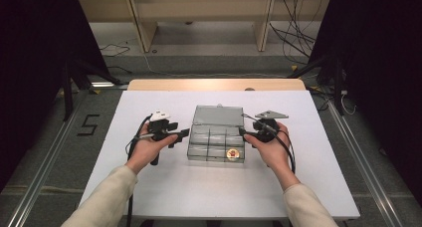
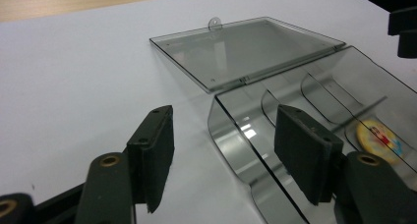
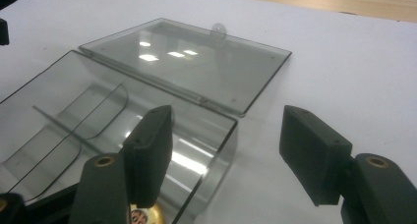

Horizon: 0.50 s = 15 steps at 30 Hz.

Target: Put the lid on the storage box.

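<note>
Right now your left gripper [image 1: 183, 134] and right gripper [image 1: 244, 133] flank the clear box [image 1: 216, 142] mid-table [image 1: 149, 187], nearer the far edge; both jaws wide open, empty. Lid [image 1: 218, 115] lies open; yellow disc [image 1: 232, 154] in its near right compartment.

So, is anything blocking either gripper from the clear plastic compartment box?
Nothing visible. The left gripper and right gripper flank the clear plastic compartment box, jaws open, with bare white table between. Its lid lies flat behind, and a round yellow badge sits inside.

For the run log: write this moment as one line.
box: lid open flat | badge: front right compartment | left tool: open, beside box | right tool: open, beside box
</note>
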Tool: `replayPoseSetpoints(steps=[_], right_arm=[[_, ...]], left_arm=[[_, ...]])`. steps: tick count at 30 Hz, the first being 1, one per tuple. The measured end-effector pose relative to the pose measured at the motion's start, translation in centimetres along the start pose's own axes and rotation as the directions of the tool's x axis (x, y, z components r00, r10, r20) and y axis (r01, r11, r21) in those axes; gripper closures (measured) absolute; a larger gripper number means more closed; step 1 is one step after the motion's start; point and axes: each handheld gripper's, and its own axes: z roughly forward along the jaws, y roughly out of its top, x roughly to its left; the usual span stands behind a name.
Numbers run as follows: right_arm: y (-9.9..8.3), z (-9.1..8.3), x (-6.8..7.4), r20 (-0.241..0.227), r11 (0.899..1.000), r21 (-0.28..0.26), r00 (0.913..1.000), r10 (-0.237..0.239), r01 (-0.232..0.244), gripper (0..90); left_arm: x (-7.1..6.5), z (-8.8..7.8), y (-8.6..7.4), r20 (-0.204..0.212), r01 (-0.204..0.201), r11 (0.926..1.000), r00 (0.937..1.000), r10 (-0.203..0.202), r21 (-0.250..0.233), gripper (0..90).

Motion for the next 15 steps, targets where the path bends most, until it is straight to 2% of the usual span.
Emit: replayPoseSetpoints(steps=[2,6,12,15], right_arm=[[0.4,0.5,-0.4,-0.001,1.0,0.013,0.9999,0.017,-0.017,38.2],[1.3,1.5,-1.0,0.006,0.999,0.035,0.9992,0.04,-0.04,38.4],[2.4,3.0,-2.0,0.015,0.994,0.083,0.9972,0.073,-0.074,39.6],[2.9,3.6,-2.3,0.015,0.991,0.097,0.9959,0.089,-0.09,39.8]], left_arm=[[0.3,1.0,0.8,-0.003,0.03,0.9995,0.9996,-0.03,0.009,40.6],[0.9,2.6,1.9,-0.024,0.046,0.9984,0.9987,-0.046,0.032,42.1],[1.3,4.6,3.1,-0.03,0.083,0.9941,0.9962,-0.081,0.07,43.4],[1.4,5.4,3.4,-0.033,0.121,0.99,0.9924,-0.119,0.072,44.9]])
